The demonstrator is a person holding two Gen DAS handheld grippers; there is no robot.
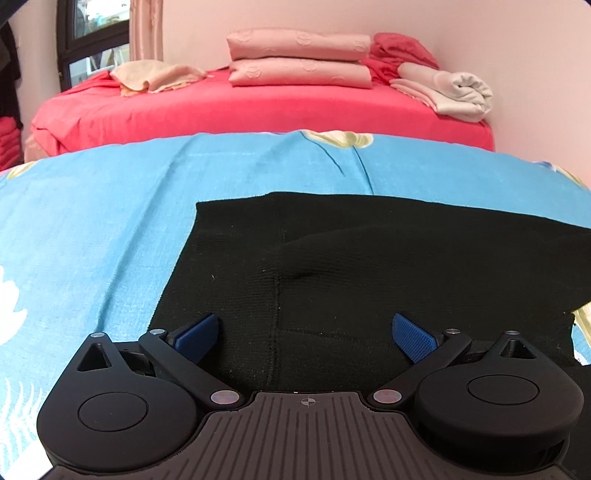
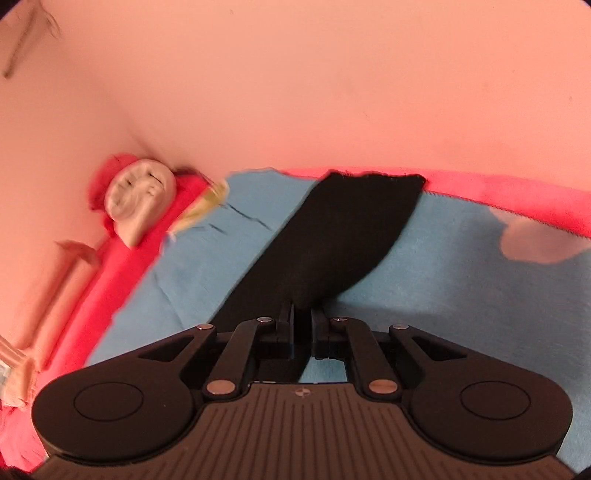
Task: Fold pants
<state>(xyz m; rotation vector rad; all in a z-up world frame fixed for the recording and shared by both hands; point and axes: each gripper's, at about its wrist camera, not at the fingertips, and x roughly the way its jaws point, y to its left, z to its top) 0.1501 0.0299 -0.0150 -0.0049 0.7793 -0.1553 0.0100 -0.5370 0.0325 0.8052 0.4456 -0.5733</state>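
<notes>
Black pants [image 1: 362,258] lie spread on the blue flowered sheet [image 1: 110,221]. My left gripper [image 1: 306,332] is open, its blue pads [image 1: 413,338] apart just above the pants' near part, holding nothing. In the right wrist view, my right gripper [image 2: 303,321] is shut on the black pants [image 2: 332,236], pinching a fold of fabric that rises from the blue sheet [image 2: 443,295]. One pant leg stretches away from it toward the far edge by the wall.
A red-covered bed [image 1: 240,110] lies beyond the blue sheet with stacked pink pillows [image 1: 299,57], a beige cloth [image 1: 155,75] and a rolled white blanket [image 1: 450,90]. A pink wall [image 2: 332,92] stands behind. A window [image 1: 96,33] is at the far left.
</notes>
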